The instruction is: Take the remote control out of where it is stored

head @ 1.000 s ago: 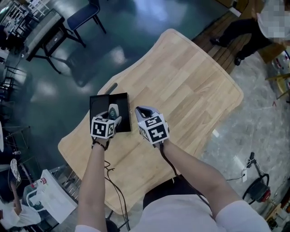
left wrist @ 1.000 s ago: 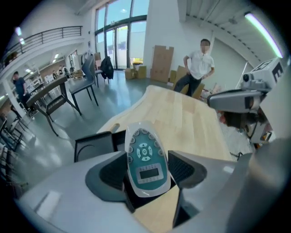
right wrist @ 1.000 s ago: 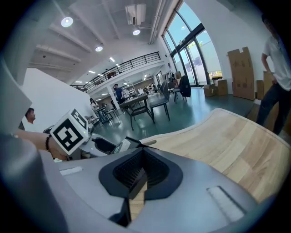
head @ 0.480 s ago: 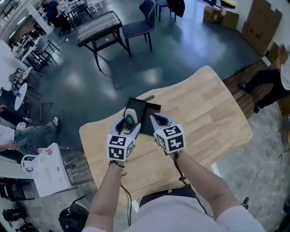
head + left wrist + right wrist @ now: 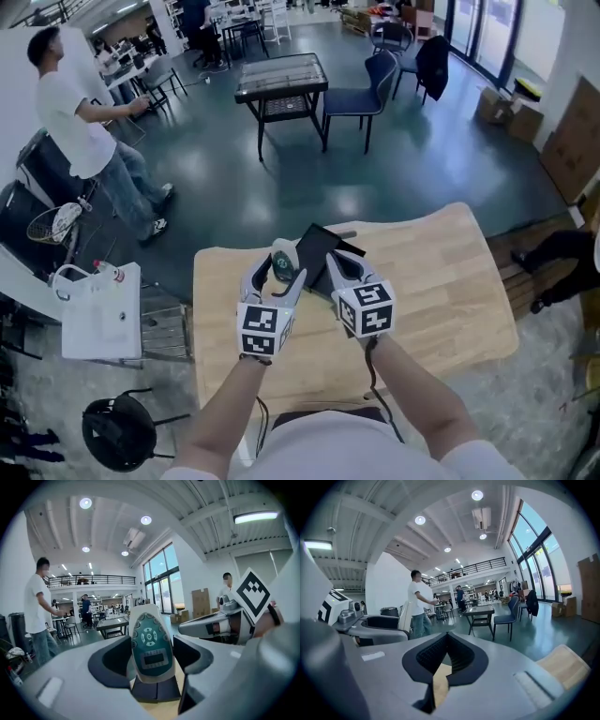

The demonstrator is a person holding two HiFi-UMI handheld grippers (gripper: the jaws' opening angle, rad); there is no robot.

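Wooden table [image 5: 431,272] below — remote control [image 5: 149,641] upright, keypad end up, clamped in left gripper [image 5: 150,658]; right gripper [image 5: 446,653] closed.

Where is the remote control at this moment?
In the head view, the remote control is clamped upright in the left tongs, above the black box on the table, left of the right tongs.

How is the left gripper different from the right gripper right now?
The left gripper is shut on the remote control, while the right gripper holds nothing. The left gripper's jaws stand apart with the remote control upright between them, but the right gripper's jaws are together. Both are held over the wooden table.
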